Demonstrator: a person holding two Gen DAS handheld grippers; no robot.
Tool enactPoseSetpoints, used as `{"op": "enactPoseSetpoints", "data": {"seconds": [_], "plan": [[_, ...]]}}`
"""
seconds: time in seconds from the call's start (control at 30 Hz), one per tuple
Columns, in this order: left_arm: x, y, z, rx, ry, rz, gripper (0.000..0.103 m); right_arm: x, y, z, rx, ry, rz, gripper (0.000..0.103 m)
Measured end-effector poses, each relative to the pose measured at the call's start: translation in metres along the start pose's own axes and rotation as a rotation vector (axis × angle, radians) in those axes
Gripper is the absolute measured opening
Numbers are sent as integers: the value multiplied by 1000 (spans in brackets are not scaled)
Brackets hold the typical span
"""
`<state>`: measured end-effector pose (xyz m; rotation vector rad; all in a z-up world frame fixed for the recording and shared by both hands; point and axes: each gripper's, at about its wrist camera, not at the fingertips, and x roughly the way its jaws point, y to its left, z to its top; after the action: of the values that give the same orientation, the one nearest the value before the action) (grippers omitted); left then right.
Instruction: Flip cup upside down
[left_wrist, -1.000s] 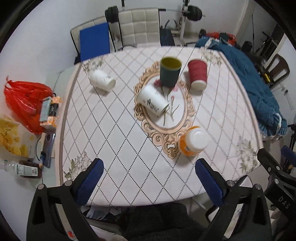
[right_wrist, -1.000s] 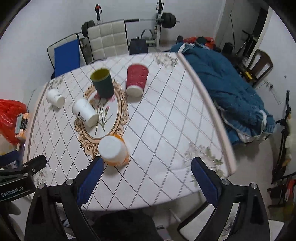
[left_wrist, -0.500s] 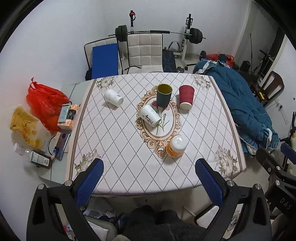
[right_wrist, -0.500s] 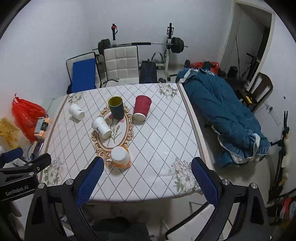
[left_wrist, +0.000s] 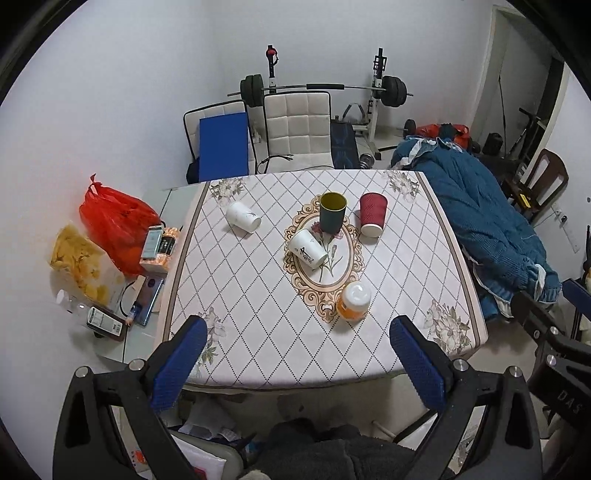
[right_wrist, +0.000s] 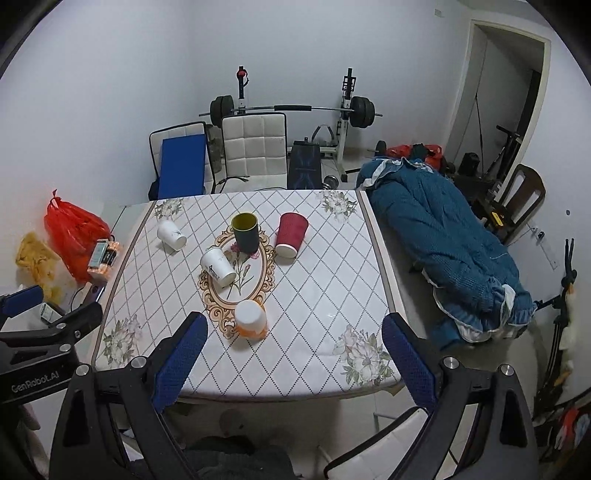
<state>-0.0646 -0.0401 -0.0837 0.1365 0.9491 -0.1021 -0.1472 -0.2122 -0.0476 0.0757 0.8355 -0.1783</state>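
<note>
A: Quilted surface (left_wrist: 258, 332) with five cups. Dark cup (left_wrist: 332, 212) upright on the oval motif, red cup (left_wrist: 372, 214) just beside it, mouth down. Orange cup (left_wrist: 353, 300) inverted near the front edge.

B: Two white cups on their sides. Behind, white chair (left_wrist: 298, 127), barbell rack (right_wrist: 291, 109), blue blanket (right_wrist: 439, 236).

A: Left tongs (left_wrist: 295, 365) released, holding nothing. Red bag (left_wrist: 114, 221) clearer here.

B: Right tongs (right_wrist: 291, 362) also spread apart. Doorway (right_wrist: 506, 88) only here.

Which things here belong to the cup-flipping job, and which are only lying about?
For the job: dark green cup, upright, mouth up; four other cups: red cup, orange cup, two white cups; table.

Lying about: red bag, blue quilt, white chair, barbell.
</note>
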Motion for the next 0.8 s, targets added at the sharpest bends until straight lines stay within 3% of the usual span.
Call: {"op": "enactPoseSetpoints", "data": {"seconds": [0.33, 0.8], "plan": [[-3, -1, -4, -25, 22, -24, 101, -5, -9, 3, 12, 6, 2, 98], [-5, -3, -4, -44, 5, -3, 102, 0, -11, 8, -1, 1, 3, 100]]}}
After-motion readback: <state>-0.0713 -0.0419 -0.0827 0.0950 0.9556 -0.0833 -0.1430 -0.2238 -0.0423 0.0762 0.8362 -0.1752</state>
